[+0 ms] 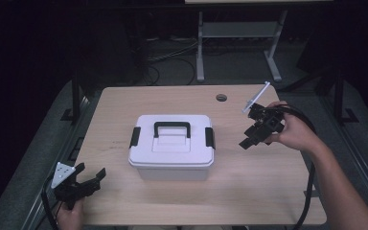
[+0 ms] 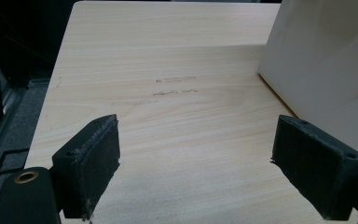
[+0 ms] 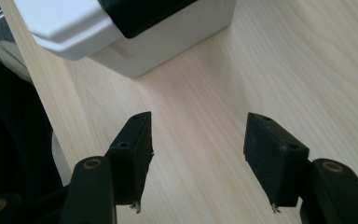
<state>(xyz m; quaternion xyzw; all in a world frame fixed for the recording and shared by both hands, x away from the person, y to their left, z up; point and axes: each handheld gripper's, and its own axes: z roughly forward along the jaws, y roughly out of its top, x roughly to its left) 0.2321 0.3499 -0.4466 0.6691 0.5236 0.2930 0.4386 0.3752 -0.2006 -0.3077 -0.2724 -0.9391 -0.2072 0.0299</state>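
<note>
A white plastic storage box (image 1: pixel 172 146) with a black carry handle (image 1: pixel 172 127) and a black latch (image 1: pixel 210 137) on each side sits in the middle of the wooden table (image 1: pixel 249 187). My left gripper (image 1: pixel 92 178) rests at the table's near left corner, open, with bare wood between its pads (image 2: pixel 93 163); the box's white wall (image 2: pixel 326 70) is ahead to its right. My right gripper (image 1: pixel 247 140) hovers right of the box, tilted toward it, open and holding nothing. In the right gripper view the box's corner (image 3: pixel 121 42) and a black latch (image 3: pixel 140 14) lie beyond the pads (image 3: pixel 272 154).
A round cable hole (image 1: pixel 221 97) lies in the table's far side. Beyond the table stand a white desk frame (image 1: pixel 239 43) and cables on the dark floor. A metal rail (image 1: pixel 72 143) runs along the table's left edge.
</note>
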